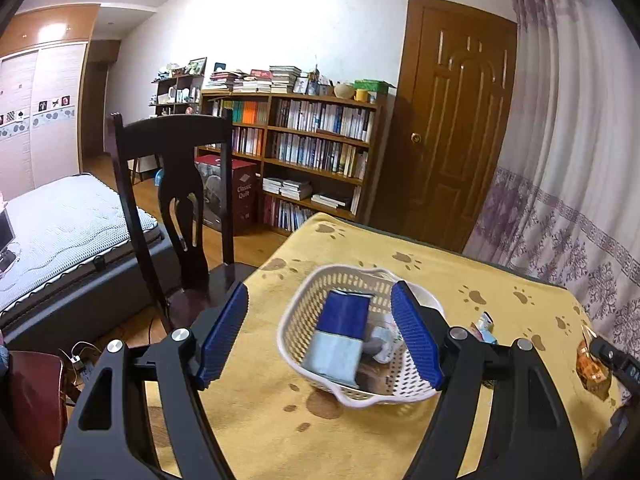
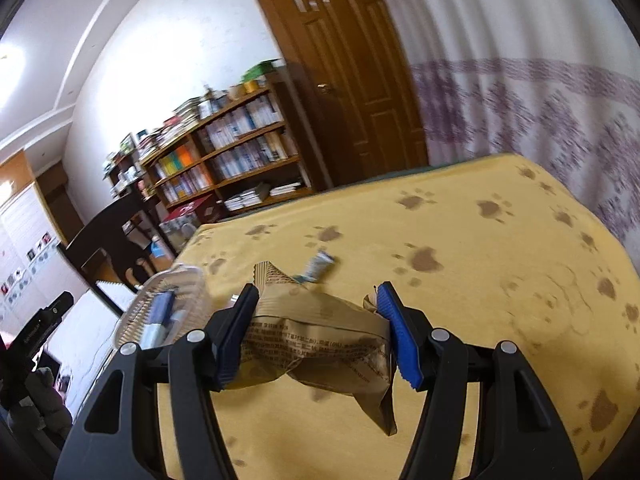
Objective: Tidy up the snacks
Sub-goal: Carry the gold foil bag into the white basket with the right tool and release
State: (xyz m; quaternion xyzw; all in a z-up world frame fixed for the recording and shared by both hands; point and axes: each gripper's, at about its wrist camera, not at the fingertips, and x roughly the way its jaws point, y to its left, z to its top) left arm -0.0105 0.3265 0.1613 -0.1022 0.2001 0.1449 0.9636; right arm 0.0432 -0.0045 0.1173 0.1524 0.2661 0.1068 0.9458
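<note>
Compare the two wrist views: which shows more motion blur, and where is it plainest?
Right wrist view: more blur, the curtain and bookshelf smeared, though the held brown packet stays fairly sharp. Left wrist view: mostly crisp, with fisheye bending of the door.

The curtain (image 2: 520, 112) is blurred; the orange packet (image 1: 592, 364) is partly hidden; the wrapper's (image 2: 320, 340) print is illegible.

Rm evenly bright, indoor light; ceiling lamp glare top left in both views. Soft shadow beside the door (image 1: 456, 120). Heavy fisheye bend + black vignette at corners. Left view mostly sharp; right view motion-blurred, esp. curtain (image 2: 540, 100) & bookshelf (image 2: 224, 152).
</note>
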